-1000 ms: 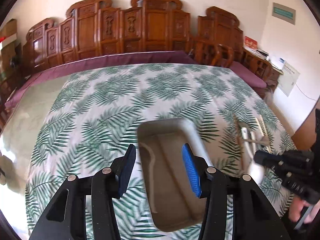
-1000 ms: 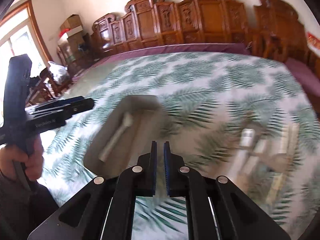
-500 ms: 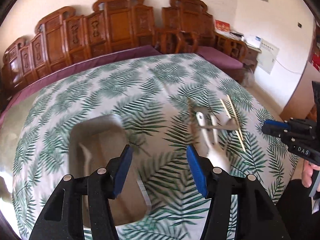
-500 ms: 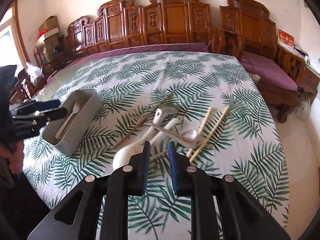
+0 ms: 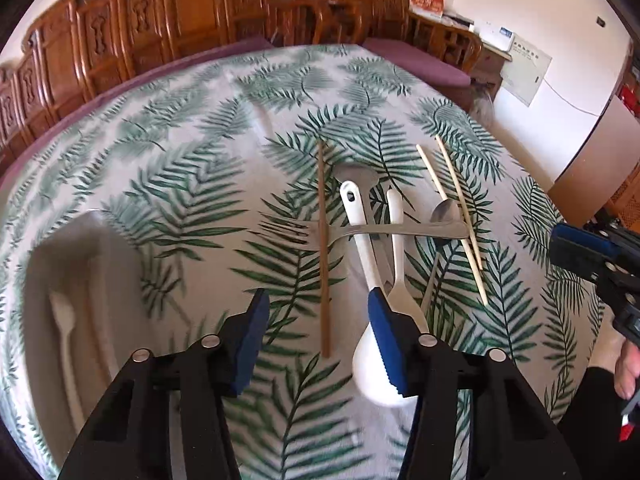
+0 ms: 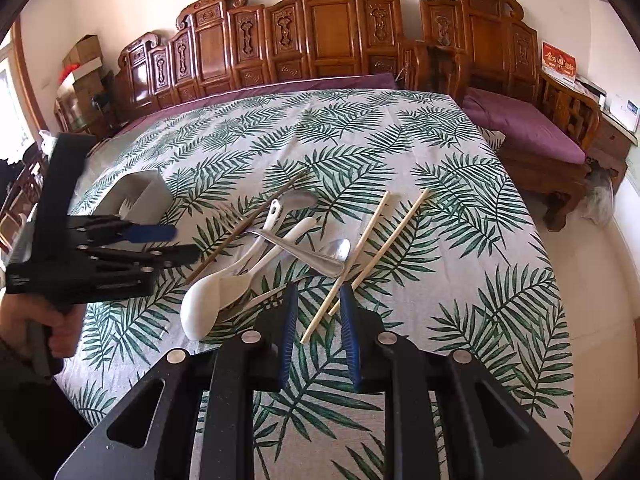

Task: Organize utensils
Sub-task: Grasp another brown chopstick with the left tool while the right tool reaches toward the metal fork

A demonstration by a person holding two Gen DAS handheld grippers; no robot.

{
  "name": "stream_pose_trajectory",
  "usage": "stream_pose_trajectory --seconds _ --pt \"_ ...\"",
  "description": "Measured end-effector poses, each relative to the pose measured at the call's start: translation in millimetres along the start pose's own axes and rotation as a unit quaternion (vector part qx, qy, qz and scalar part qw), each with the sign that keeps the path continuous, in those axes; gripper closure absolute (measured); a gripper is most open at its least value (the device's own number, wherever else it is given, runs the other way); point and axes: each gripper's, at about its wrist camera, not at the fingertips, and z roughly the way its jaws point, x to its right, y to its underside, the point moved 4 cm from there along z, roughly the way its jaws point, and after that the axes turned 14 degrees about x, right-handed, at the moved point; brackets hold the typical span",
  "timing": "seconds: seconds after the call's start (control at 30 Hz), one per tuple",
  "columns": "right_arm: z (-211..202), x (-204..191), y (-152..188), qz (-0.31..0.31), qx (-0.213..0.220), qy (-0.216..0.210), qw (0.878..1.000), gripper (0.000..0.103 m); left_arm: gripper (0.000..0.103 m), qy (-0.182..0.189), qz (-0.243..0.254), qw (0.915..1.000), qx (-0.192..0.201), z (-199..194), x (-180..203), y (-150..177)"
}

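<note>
Green palm-frond cloth covers the tabletop (image 6: 460, 184). From left: a grey tray (image 6: 138, 192) holding a white plastic fork (image 6: 127, 206); the left claw (image 5: 316, 340), just narrowing yet empty, above a dark chopstick (image 5: 323, 248); heaped spoons (image 6: 224, 284); the right claw (image 6: 318, 316), slightly parted, empty, over pale chopsticks (image 6: 372, 252). No lettering is readable.

We can't see the white ladle's bowl (image 5: 370, 364) fully; the left gripper's right pad (image 5: 386, 338) covers part. Grey tray (image 5: 36, 280) blurred, cut by the left edge.
</note>
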Motion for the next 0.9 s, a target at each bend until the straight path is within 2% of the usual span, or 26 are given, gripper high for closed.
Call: stream_pose_trajectory --seconds 0.13,0.3,0.4,0.47,0.53,0.63,0.73,0.9 --pt "0.6 0.8 1.6 -0.005 -0.002 0.003 1.0 0.079 0.07 0.001 0.009 0.9999 -0.014 21.3 4.1 -1.6" --pt "3.0 3.9 7.2 -0.004 -0.011 0.007 1.0 0.079 0.076 0.004 0.007 0.9995 -0.029 39.9 3.7 -0.1" --pt "2.0 5.1 8.9 -0.001 -0.013 0.011 1.0 0.079 0.081 0.003 0.006 0.9997 -0.023 40.3 2.4 0.1" --pt "1.8 5.1 9.0 0.001 -0.014 0.011 1.0 0.079 0.092 0.001 0.003 0.9998 -0.021 40.7 -0.7 -0.1" --pt "2.8 3.4 9.1 0.0 -0.016 0.011 1.0 0.078 0.098 0.004 -0.005 0.9998 -0.019 39.8 -6.0 0.8" --pt "8.7 -1.1 10.7 -0.007 -0.025 0.011 1.0 0.075 0.099 0.014 -0.025 0.9994 -0.02 35.4 -12.7 3.1" --pt "19.1 -8.4 9.9 -0.015 -0.034 0.006 0.999 0.075 0.099 0.006 -0.029 0.9995 -0.007 23.3 -19.5 2.4" --pt "43.9 -25.4 0.8 -0.042 -0.045 -0.008 0.998 0.075 0.099 0.014 -0.041 0.9989 0.016 -3.3 -25.2 -10.0"
